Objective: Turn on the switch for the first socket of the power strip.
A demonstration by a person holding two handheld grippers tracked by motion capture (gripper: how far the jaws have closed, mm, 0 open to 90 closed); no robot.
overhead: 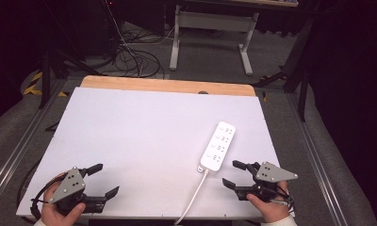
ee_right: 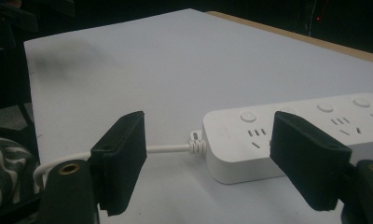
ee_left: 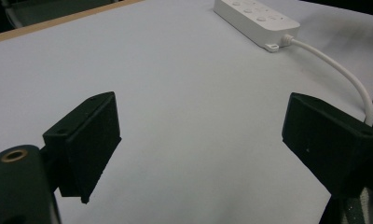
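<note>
A: Where does the power strip (overhead: 218,147) lie for us right now?

B: Right of centre in the high view, flat on the white desk (overhead: 144,136). Its long axis runs from lower left to upper right, tilted a little off straight up the frame, and its white cord (overhead: 192,197) leaves the near end and trails down toward the bottom edge.

A: Which of our hands is nearer?

B: The right gripper (overhead: 233,174), plainly. It sits at the lower right, just beside the strip's cord end, with the strip up and slightly left of it. The left gripper (overhead: 104,180) is at the lower left, well apart from the strip.

A: And how do the jaws stand on the right?

B: Spread wide, with nothing pressed between them. In the right gripper view the cord end of the power strip (ee_right: 296,135) shows beyond the gap, not touching either jaw.

A: The left one?

B: Also spread wide, over bare desk. We judge that the right one would have to advance up the frame to take that near end.
</note>
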